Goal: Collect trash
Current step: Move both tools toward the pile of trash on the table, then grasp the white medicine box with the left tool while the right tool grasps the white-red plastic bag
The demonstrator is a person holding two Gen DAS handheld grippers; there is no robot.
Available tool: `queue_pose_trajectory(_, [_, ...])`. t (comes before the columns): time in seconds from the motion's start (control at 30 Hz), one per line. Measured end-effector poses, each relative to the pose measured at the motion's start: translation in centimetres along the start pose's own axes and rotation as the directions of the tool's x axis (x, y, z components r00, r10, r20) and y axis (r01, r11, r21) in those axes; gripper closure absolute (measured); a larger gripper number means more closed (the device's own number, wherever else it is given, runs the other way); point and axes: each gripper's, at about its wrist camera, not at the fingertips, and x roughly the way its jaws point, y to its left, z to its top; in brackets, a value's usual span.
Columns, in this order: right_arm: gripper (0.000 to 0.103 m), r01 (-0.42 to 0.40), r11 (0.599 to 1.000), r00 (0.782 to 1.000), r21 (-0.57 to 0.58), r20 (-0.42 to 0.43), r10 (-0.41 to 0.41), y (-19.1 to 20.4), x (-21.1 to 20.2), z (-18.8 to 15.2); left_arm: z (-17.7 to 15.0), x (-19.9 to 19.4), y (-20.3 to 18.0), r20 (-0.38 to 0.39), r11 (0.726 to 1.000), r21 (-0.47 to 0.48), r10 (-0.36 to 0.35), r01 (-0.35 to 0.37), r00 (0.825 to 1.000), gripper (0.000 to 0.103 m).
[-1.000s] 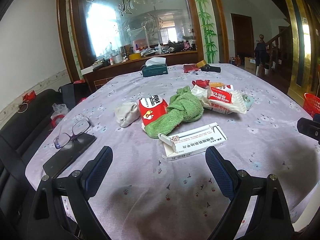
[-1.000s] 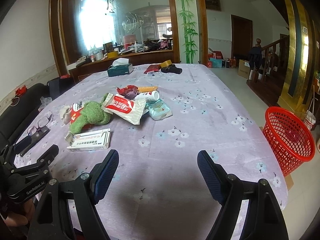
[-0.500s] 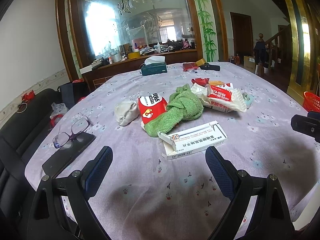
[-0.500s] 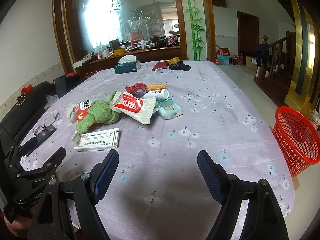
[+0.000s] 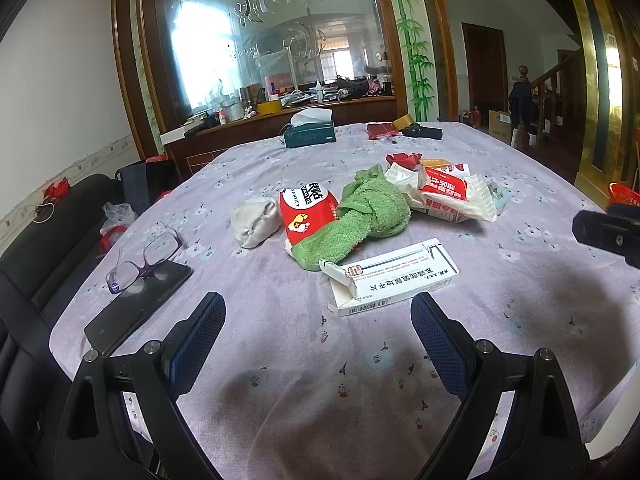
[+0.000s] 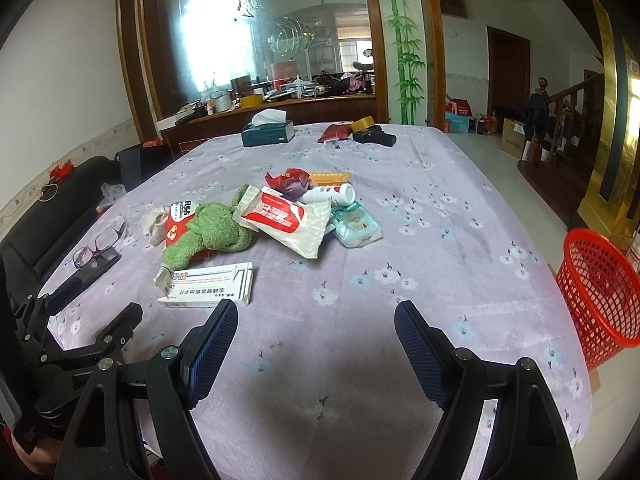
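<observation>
Lilac cloth printed with small flowers covers the table (image 5: pixel 520 280) in the left wrist view. The left gripper (image 5: pixel 316 344) hangs above its near edge with both blue-padded fingers (image 5: pixel 196 340) spread wide and nothing between them. Just beyond lies a flat white medicine box (image 5: pixel 396 280), one end flap torn open, with dark print on top. Behind it a knotted green towel (image 5: pixel 360 220) rests against a red and white packet (image 5: pixel 306 210), and a grey-white cloth bundle (image 5: pixel 254 220) sits to the left of that. Right of the towel is a white and red wrapper (image 5: pixel 448 196), crumpled. Far back stands a dark green tissue box (image 5: pixel 310 134) with a white tissue sticking out of its top. Near left, a pair of glasses (image 5: pixel 140 256) lies on a black phone (image 5: pixel 136 304). The right gripper (image 5: pixel 604 232) shows as a dark shape at the right edge.

From the right wrist view, the right gripper (image 6: pixel 316 348) also hovers over bare cloth, fingers wide apart and empty. The medicine box (image 6: pixel 208 284) lies just beyond its left finger. The pile spreads farther off: towel (image 6: pixel 212 232), wrapper (image 6: pixel 292 220), a pale teal wipes pack (image 6: pixel 356 224), a white bottle (image 6: pixel 330 194) lying on its side, a crumpled dark red wrapper (image 6: pixel 288 180). A red mesh basket (image 6: pixel 600 296) stands on the floor off the table's right side; its inside is not visible from this angle.
</observation>
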Motion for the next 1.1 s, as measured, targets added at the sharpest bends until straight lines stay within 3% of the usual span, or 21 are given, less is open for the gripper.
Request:
queue_pose_trajectory(0.2, [0.018,-0.001,0.996,1.0,-0.089,0.003,0.001,1.3,0.8,1.2,-0.2,0.1,0.3,-0.005,1.0,0.0,0.002,-0.002,1.0,0.01])
queue_pose_trajectory(0.43, [0.018,-0.053,0.985,0.997,-0.166,-0.065,0.043,2.0,3.7,3.6,-0.1,0.3,0.8,-0.012,1.0,-0.01,0.0,0.0,1.0,0.01])
queue_pose_trajectory(0.5, [0.018,-0.065,0.98,0.995,-0.19,-0.085,0.049,2.3,4.6,4.1,0.0,0.4,1.0,-0.02,1.0,-0.008,-0.015,0.015,1.0,0.01])
queue_pose_trajectory(0.57, [0.018,-0.098,0.97,0.991,-0.223,-0.111,0.074,2.8,5.6,4.7,0.1,0.7,1.3,-0.034,0.997,-0.001,-0.073,0.073,0.997,0.01])
queue_pose_trajectory(0.63, [0.018,-0.128,0.956,0.986,-0.266,-0.141,0.093,3.3,6.4,5.2,0.3,0.9,1.7,-0.054,0.988,0.002,-0.152,0.153,0.987,0.01])
queue_pose_trajectory(0.73, [0.018,-0.174,0.93,0.978,-0.323,-0.17,0.124,3.7,7.4,6.0,0.6,1.6,2.6,-0.099,0.954,0.006,-0.298,0.3,0.949,0.01])
queue_pose_trajectory(0.83, [0.018,-0.17,0.902,0.977,-0.398,-0.186,0.102,4.2,8.7,6.5,0.9,2.7,3.3,-0.142,0.924,-0.014,-0.381,0.383,0.914,0.01])
queue_pose_trajectory(1.1, [0.018,-0.157,0.858,0.975,-0.489,-0.214,0.057,6.2,12.8,7.1,1.2,5.5,5.0,-0.19,0.901,-0.134,-0.432,0.412,0.882,0.01])
